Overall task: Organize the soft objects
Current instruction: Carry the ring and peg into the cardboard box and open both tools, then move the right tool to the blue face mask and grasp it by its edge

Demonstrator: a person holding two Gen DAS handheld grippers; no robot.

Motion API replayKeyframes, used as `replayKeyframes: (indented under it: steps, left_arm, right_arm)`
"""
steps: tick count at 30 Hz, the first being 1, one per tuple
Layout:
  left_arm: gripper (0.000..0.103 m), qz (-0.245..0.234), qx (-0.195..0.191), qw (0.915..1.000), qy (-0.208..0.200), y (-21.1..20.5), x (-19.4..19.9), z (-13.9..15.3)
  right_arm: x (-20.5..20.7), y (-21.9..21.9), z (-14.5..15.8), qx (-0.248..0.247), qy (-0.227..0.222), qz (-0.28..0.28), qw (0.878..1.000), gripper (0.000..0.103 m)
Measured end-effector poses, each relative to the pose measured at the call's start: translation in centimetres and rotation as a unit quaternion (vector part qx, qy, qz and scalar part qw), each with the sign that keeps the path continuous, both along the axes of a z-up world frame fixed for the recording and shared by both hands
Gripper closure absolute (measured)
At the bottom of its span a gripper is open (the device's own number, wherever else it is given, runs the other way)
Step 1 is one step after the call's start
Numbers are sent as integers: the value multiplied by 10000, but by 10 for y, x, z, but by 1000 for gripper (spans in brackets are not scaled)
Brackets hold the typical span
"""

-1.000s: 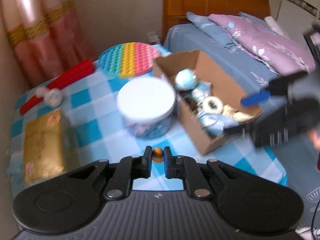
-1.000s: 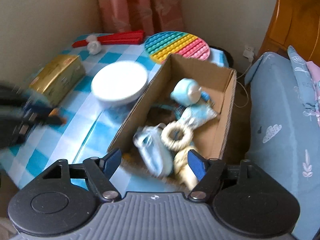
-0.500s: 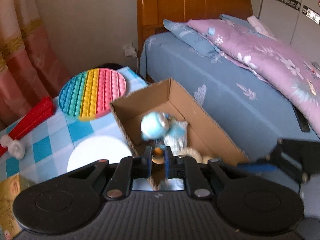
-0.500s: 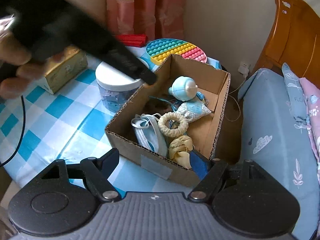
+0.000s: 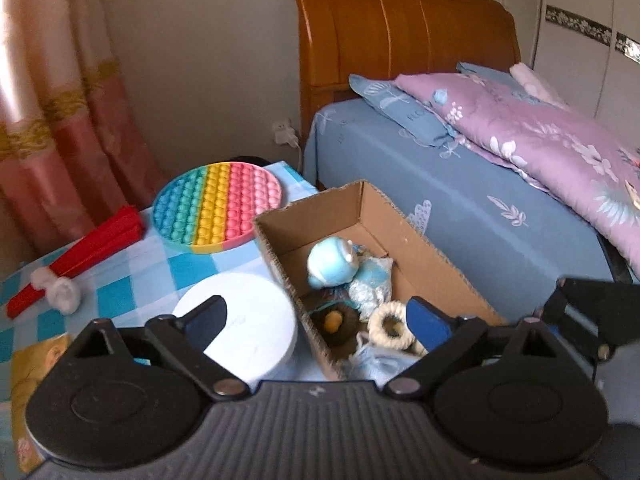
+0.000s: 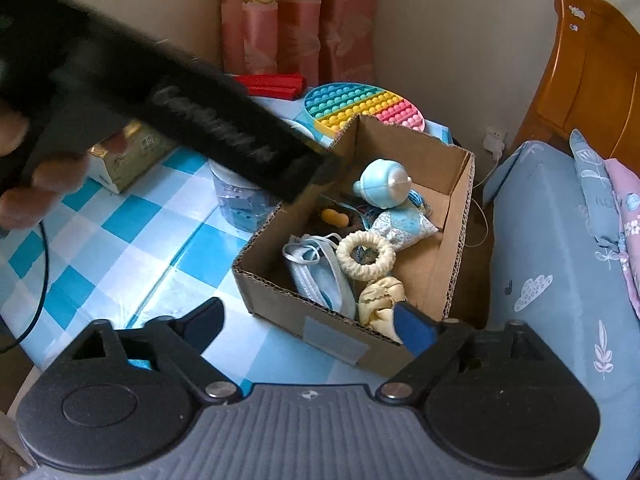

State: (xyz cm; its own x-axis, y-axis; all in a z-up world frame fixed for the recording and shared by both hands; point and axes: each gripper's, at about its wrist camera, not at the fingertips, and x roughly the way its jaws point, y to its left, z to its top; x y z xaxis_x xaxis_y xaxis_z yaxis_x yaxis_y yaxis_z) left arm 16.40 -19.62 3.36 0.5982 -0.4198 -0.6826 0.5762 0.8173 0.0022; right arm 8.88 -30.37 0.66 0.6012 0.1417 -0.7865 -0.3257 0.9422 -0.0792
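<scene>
left wrist view: our left gripper [image 5: 316, 320] sat over the near end of the brown corrugated cardboard box [image 5: 436, 276], jaws just sprung wide with nothing between them. the small orange peanut-shaped soft toy [image 5: 333, 321] lay loose on the dark patch of the box floor, so we read the drop as done. beside it in the box: a pale blue round squeeze toy with a white cap [image 5: 331, 264], a blue-and-white patterned fabric pouch [image 5: 370, 286] and a cream braided fabric ring [image 5: 391, 326]. on the blue-and-white checked tablecloth [image 5: 120, 280] outside the box were a white-lidded round jar [image 5: 256, 332], a rainbow round silicone pop-it pad [image 5: 218, 206], a red folded fan with a white pompom [image 5: 76, 264] and a gold foil-wrapped packet [image 5: 36, 360].

right wrist view: our right gripper [image 6: 308, 324] hung at the box's near wall, jaws also just widened, and empty. the left one crossed the upper left as a dark blur with the person's hand [image 6: 24, 168] behind it. box also held a light blue face mask [image 6: 320, 272] and a cream satin scrunchie [image 6: 380, 300], right at our blue fingertip [image 6: 414, 328].

step, as we judged it: release finished, between picks. next move likely called for pulling the left hand clear of the box and going for whatever soft item was left on the cloth; the pop-it pad looked the obvious candidate, flat and wide, so an edge grip would be needed.
</scene>
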Motion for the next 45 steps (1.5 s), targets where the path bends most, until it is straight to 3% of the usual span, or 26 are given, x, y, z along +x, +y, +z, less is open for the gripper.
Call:
replayKeyframes:
  steps: [2, 15, 25, 36, 42, 45]
  left_arm:
    - [5, 80, -6, 9999, -91, 8, -11, 1]
    - [1, 1080, 165, 9920, -625, 72, -78, -1]
    - [1, 2087, -4, 9775, -320, 133, -90, -18]
    - [1, 2582, 154, 9651, -414, 175, -99, -23]
    - [1, 3006, 333, 9523, -408, 200, -98, -29]
    - [1, 3091, 246, 9501, -340, 210, -96, -31]
  right_arm:
    - [-3, 3, 2, 29, -59, -15, 10000, 0]
    - [-24, 25, 9, 81, -62, -121, 9999, 0]
    - [-28, 50, 15, 117, -110, -3, 9999, 0]
    - [-20, 73, 16, 81, -77, 220, 9997, 0]
    - [-10, 87, 18, 101, -50, 476, 9988, 0]
    - [-3, 95, 21, 142, -55, 585, 9982, 0]
